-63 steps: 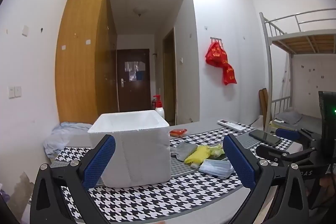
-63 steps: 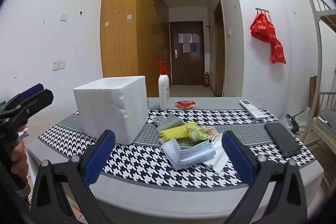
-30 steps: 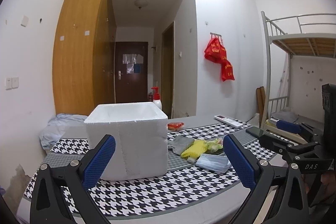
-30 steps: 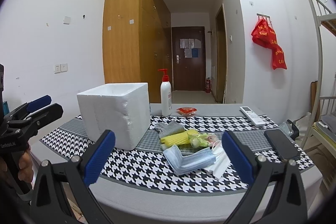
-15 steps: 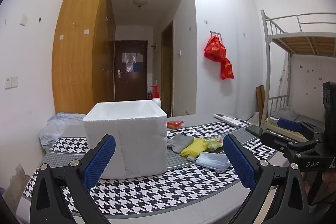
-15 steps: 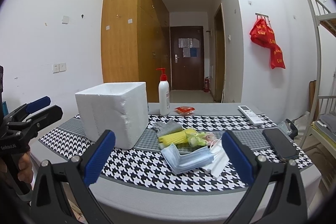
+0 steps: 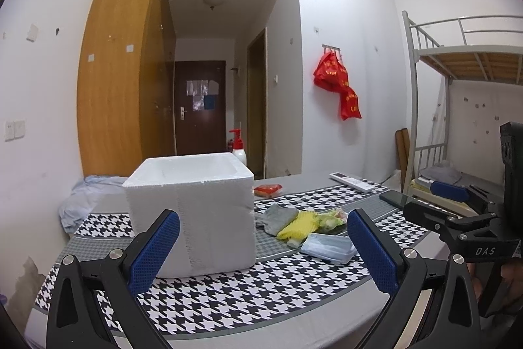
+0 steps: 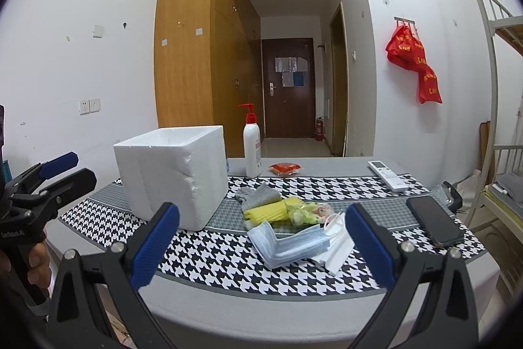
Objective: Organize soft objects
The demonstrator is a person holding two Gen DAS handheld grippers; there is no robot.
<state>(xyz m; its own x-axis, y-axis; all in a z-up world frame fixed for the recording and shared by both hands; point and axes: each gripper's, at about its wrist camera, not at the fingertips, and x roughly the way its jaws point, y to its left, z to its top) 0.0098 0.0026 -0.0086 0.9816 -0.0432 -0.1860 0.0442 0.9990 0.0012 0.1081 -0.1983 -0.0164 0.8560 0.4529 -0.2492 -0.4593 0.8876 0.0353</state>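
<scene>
A white foam box (image 7: 193, 211) (image 8: 173, 175) stands open-topped on the houndstooth cloth. To its right lies a pile of soft things: a grey sock (image 8: 258, 195) (image 7: 276, 216), a yellow cloth (image 8: 264, 211) (image 7: 299, 224), a greenish bag (image 8: 307, 213) and a stack of blue and white face masks (image 8: 294, 242) (image 7: 328, 246). My left gripper (image 7: 261, 251) is open, held before the table's near edge facing the box. My right gripper (image 8: 261, 246) is open too, in front of the masks with nothing between its fingers. Each gripper shows at the edge of the other's view.
A pump bottle (image 8: 251, 146), a red packet (image 8: 284, 167), a white remote (image 8: 389, 175) and a black phone (image 8: 433, 219) also lie on the table. A bunk bed (image 7: 464, 107) stands on the right, a wardrobe (image 8: 202, 54) behind.
Both grippers have drifted slightly, staying open before the table. The box and the pile have not moved.
</scene>
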